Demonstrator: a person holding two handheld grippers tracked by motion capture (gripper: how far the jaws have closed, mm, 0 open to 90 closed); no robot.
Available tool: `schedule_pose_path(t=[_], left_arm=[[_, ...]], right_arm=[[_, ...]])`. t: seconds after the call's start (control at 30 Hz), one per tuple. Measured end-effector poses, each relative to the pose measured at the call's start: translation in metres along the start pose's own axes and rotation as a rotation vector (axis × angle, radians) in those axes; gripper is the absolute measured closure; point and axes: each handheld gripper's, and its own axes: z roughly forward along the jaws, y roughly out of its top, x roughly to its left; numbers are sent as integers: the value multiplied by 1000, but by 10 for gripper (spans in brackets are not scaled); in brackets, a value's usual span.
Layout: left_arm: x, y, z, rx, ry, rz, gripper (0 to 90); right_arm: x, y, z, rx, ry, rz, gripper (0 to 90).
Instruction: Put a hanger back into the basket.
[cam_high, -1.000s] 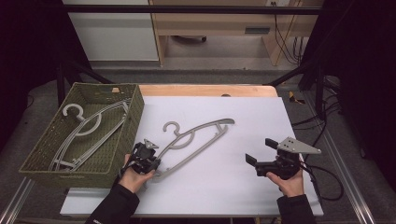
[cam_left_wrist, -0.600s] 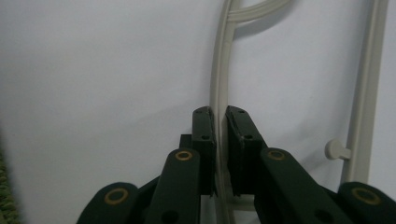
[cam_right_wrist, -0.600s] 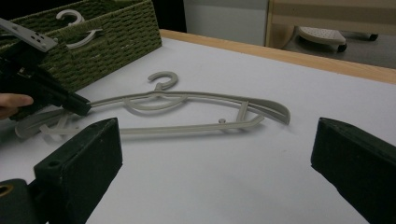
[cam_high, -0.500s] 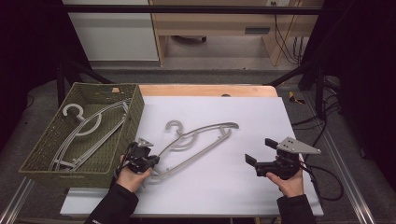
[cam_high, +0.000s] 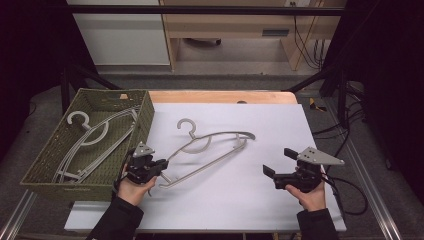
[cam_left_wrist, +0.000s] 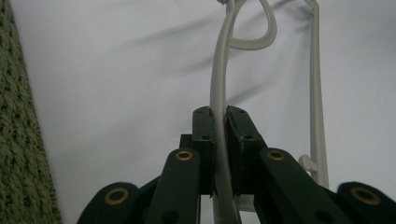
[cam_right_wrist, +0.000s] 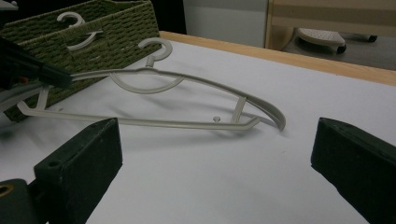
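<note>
A grey plastic hanger (cam_high: 216, 150) lies slantwise across the white table top (cam_high: 260, 200), hook (cam_high: 186, 125) toward the far side. My left gripper (cam_high: 161, 168) is shut on the near left end of its arm. In the left gripper view the two pads (cam_left_wrist: 204, 135) pinch the thin arm (cam_left_wrist: 218, 74). That end hangs just above the table while the far end (cam_right_wrist: 280, 122) rests on the surface. My right gripper (cam_high: 278, 161) hovers at the right, open and apart from the hanger (cam_right_wrist: 163, 122), with nothing between its jaws (cam_right_wrist: 217, 135).
A green woven basket (cam_high: 146, 116) stands at the table's left, right beside my left hand, holding several more grey hangers (cam_high: 95, 140). A wooden strip (cam_high: 225, 96) runs along the table's far edge. Black frame bars and cables lie to the right.
My left gripper has risen a little with the hanger's end in it, and the hanger has shifted toward the far side. The right gripper has stayed still.
</note>
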Motion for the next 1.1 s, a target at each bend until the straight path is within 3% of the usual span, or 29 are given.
schedule_pose_path(t=[0.1,0.4,0.6,0.63,0.7,0.83,0.9,0.97,1.07,1.1], left_arm=[[-1,-1,3,11,0,5,825],[-5,-11,39,180,25,58,821],[-8,-16,52,232,66,118,818],[-9,-16,55,246,76,146,816],[-11,-16,55,240,103,183,808],[-13,-12,57,252,110,233,742],[-13,-10,59,270,97,228,738],[-15,-9,61,273,102,259,750],[-15,-6,63,289,103,260,758],[-14,-5,65,291,88,242,771]], right_arm=[[1,0,1,-4,-5,11,22],[1,0,2,3,0,11,22],[1,-1,2,10,1,-3,22],[1,-1,2,9,4,1,22],[1,0,2,3,-1,1,22],[0,0,1,-2,-3,0,22],[0,1,0,1,1,-5,22],[0,1,1,-1,-4,2,22],[0,1,0,0,1,-3,22],[0,1,0,0,0,-3,22]])
